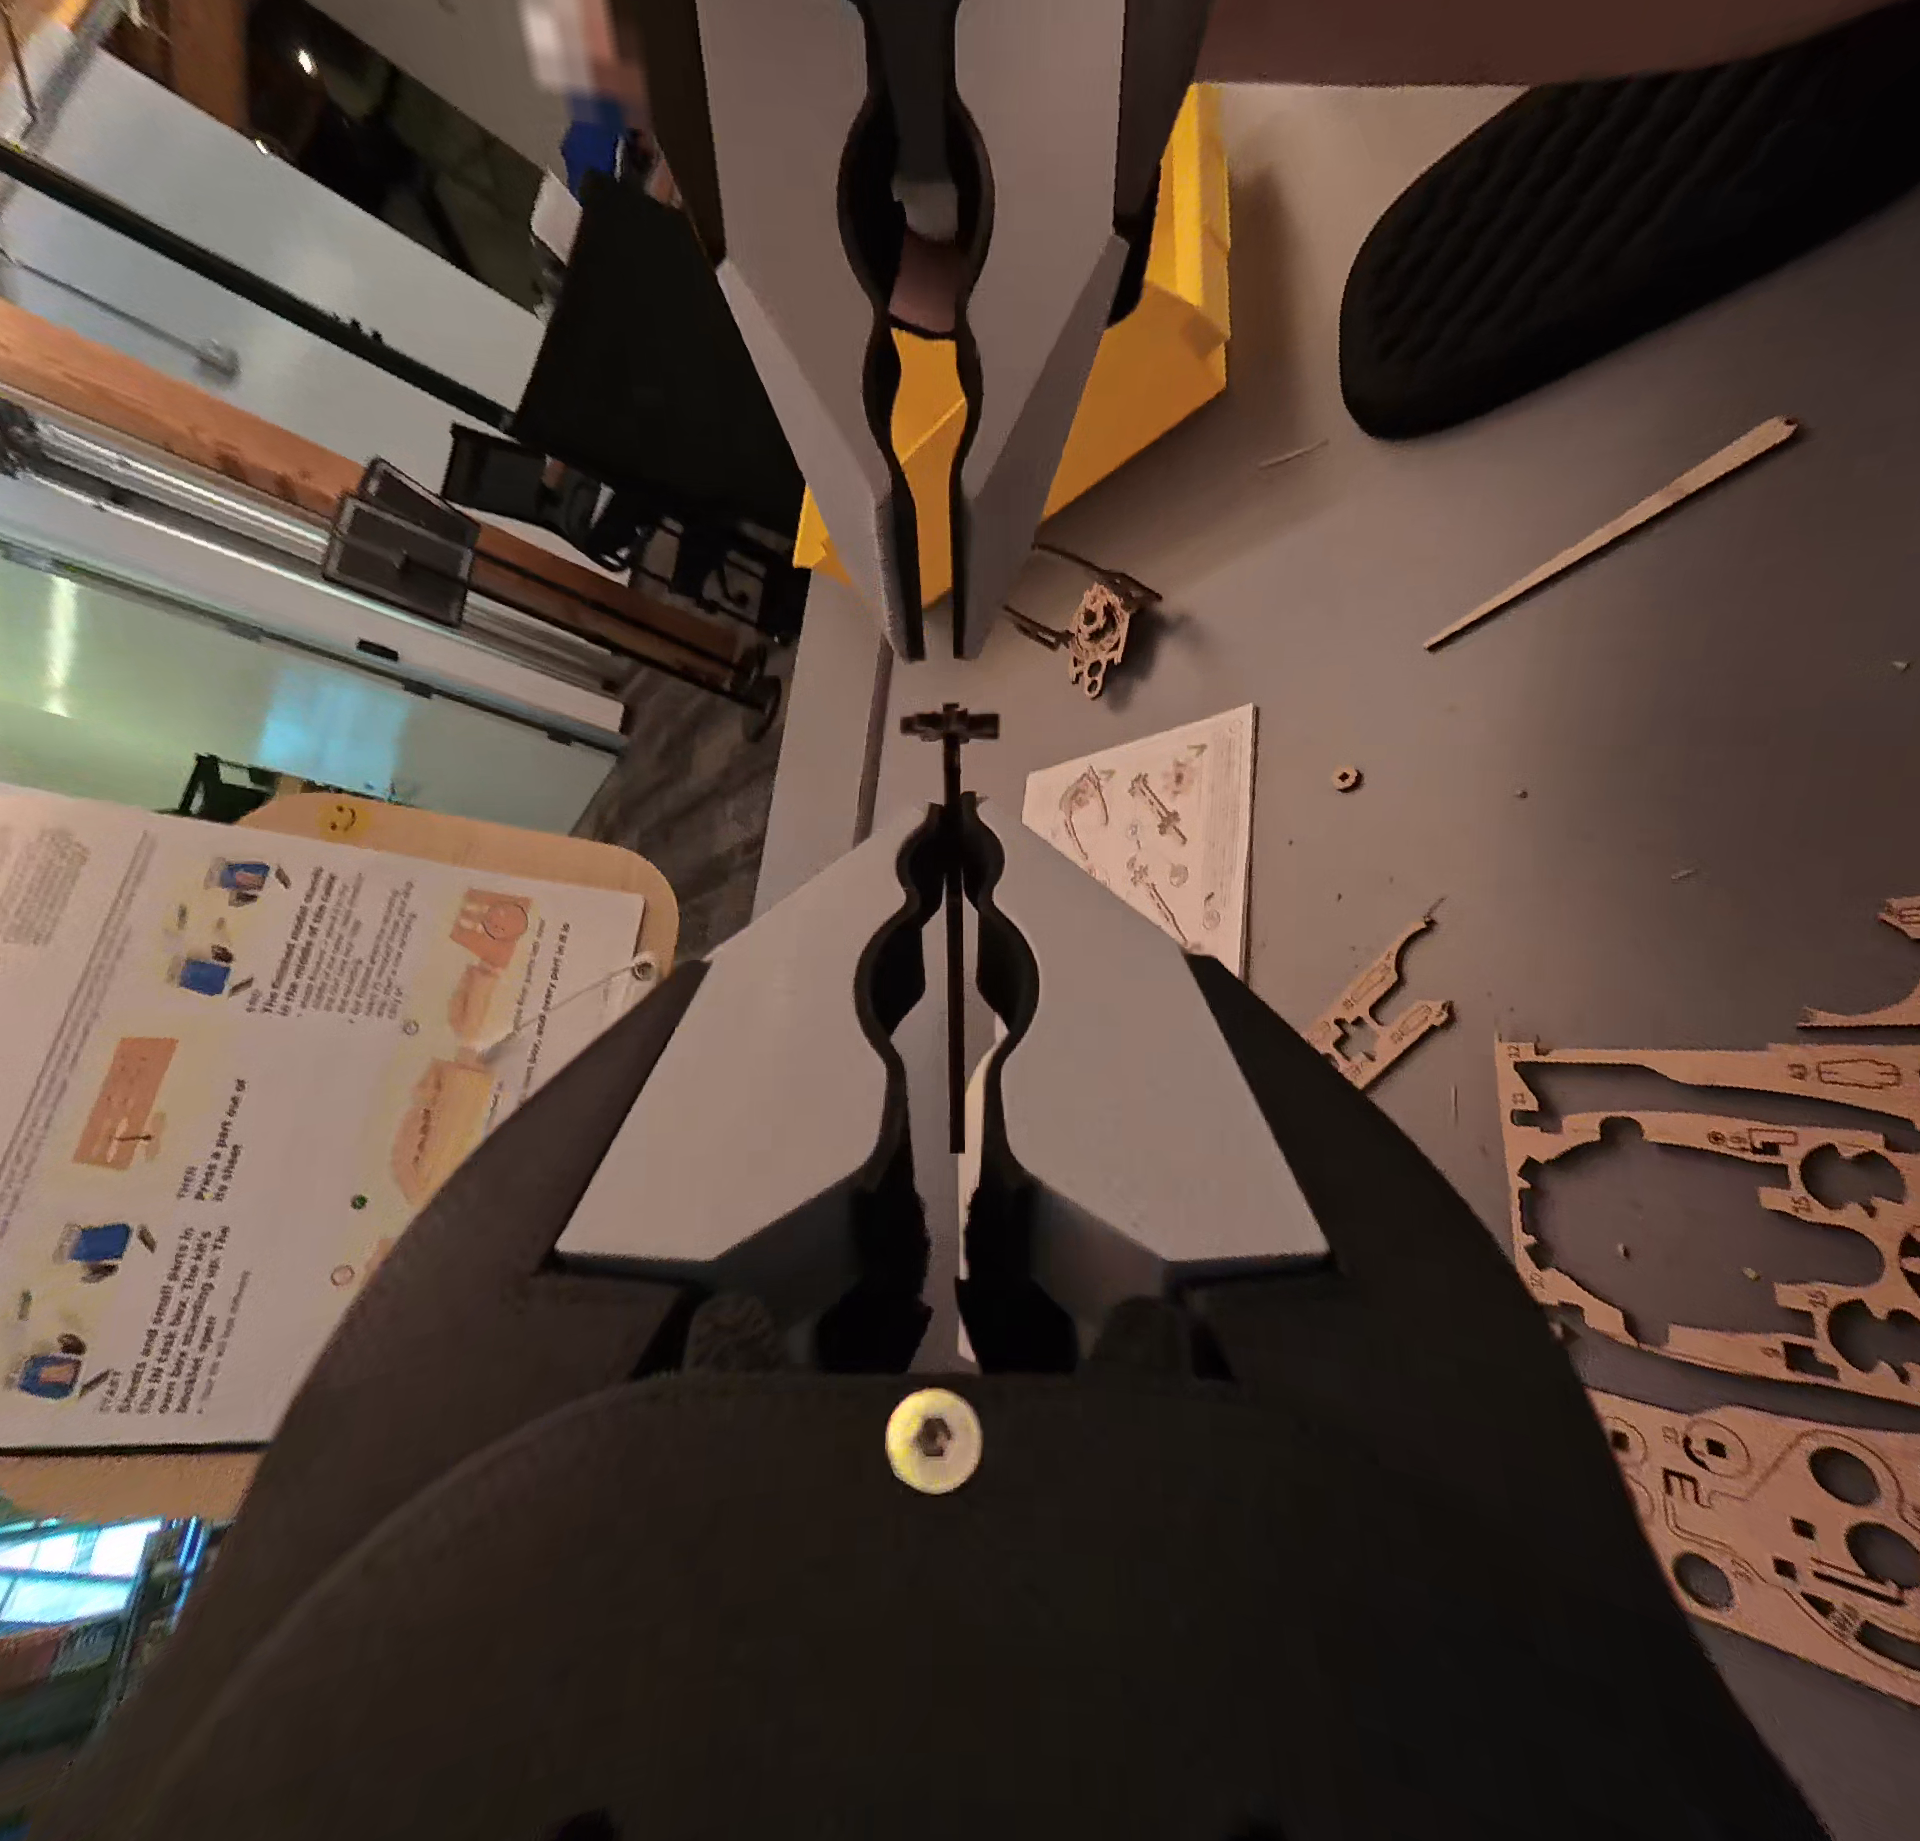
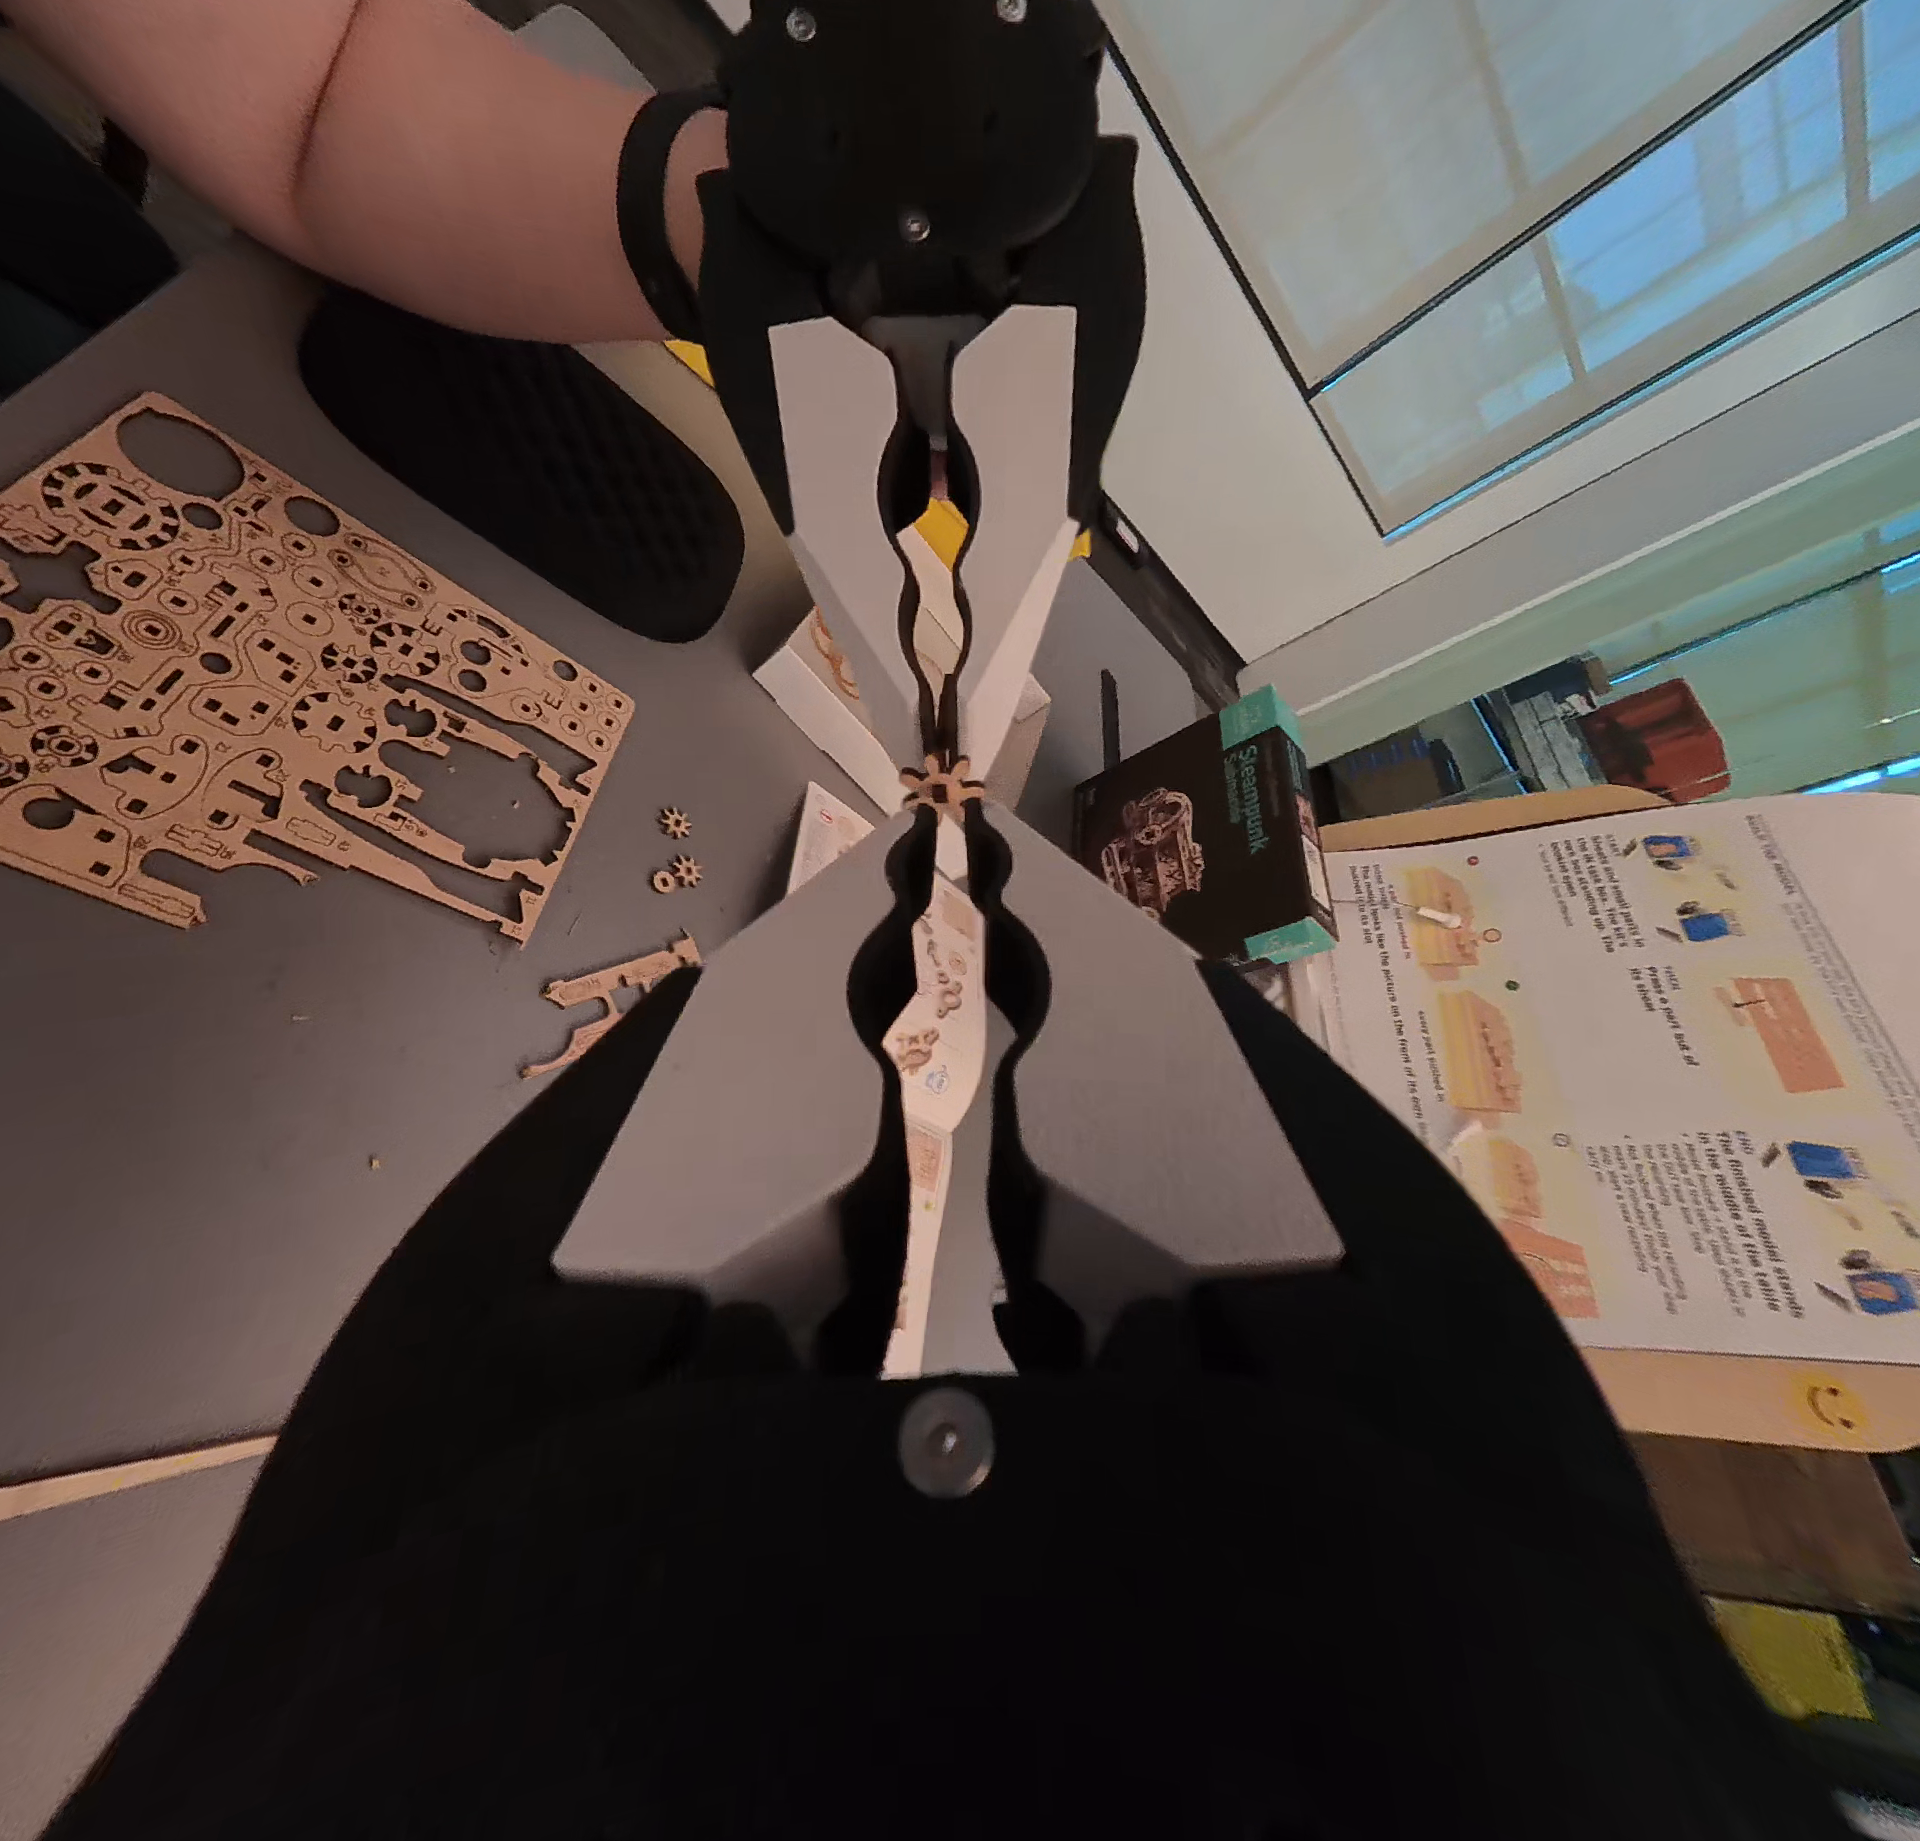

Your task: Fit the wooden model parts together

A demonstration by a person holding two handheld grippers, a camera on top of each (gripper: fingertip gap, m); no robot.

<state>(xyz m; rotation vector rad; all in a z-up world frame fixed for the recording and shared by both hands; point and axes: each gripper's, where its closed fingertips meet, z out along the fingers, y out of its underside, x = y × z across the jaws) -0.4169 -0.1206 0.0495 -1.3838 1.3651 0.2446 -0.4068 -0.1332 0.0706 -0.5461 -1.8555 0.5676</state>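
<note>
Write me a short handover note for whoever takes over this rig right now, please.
Left gripper: jaws shut on a thin wooden axle.
Right gripper: jaws a slit apart, empty, facing the left one tip to tip.
Small gear: sits on the axle's tip, between both grippers.
Done: gear is on the axle.
Left: probably press it home. A half-built assembly, loose gears and the part sheet wait on the table.

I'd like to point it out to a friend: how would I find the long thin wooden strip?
Look on the grey table, just beside the big black ribbed cushion. The strip lies there alone, straight and plain, unlike the holed wooden sheets nearby.
</note>
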